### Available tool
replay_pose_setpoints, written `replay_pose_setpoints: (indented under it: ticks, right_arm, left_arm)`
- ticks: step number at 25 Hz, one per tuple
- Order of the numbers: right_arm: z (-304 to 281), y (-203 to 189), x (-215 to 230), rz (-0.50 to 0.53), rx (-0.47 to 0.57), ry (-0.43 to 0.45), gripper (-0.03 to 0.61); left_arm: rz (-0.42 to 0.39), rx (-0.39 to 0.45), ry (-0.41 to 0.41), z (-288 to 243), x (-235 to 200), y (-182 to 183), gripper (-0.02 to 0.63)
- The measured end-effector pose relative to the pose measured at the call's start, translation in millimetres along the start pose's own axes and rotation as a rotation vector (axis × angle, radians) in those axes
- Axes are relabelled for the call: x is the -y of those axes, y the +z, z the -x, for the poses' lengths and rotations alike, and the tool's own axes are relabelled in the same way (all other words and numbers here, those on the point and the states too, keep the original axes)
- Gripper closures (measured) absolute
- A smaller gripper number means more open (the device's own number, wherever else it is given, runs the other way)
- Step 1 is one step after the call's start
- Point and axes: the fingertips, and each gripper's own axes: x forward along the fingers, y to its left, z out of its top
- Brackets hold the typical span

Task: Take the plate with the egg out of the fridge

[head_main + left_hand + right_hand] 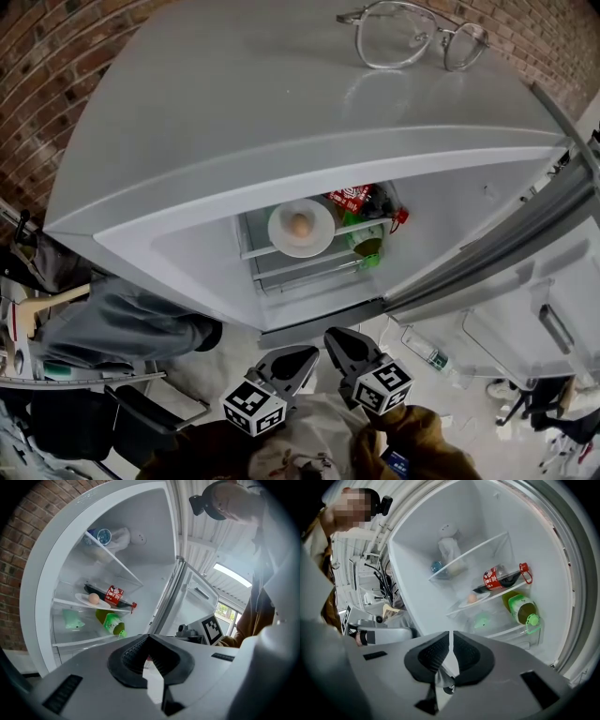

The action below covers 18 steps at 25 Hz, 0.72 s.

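A white plate (pixel 322 240) with a brown egg (pixel 299 224) on it sits on a middle shelf of the open fridge (pixel 187 253). In the left gripper view, plate (pixel 83 601) and egg (pixel 93 598) lie far off at the left; the right gripper view has plate (pixel 463 604) and egg (pixel 472 598) above centre. Both grippers hang low in front of the fridge, well short of the shelf. My left gripper (pixel 306 354) (pixel 149 638) is shut and empty. Beside it, my right gripper (pixel 339 337) (pixel 450 634) is also shut and empty.
A dark bottle with a red label (pixel 361 199) lies right behind the plate. A green-capped bottle (pixel 367 246) lies on the shelf below. The fridge door (pixel 525 281) stands open at the right. Glasses (pixel 412 37) rest on the fridge top. A bottle (pixel 427 354) lies on the floor.
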Motion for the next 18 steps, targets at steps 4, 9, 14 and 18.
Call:
replay_pose_setpoints:
  ticks: [4,9,14,18]
  right_arm:
    - [-3,8,2,-0.02,0.013,-0.001,0.528]
    - [-8,19,7,-0.082,0.04,-0.003,0.526]
    - [-14,23,17,-0.183,0.068,-0.025,0.525]
    - [-17,28,21,-0.237,0.082,-0.018,0.525]
  left_arm:
    - [-0.014,-0.004,-0.001,-1,0,0,0.606]
    - [-0.033,-0.001,-0.01,-2,3,2,0.606]
    - [-0.062,0.001,-0.004,-4,6,1,0.607]
    - [-0.069,0.001,0.002,-5,7,1,0.606]
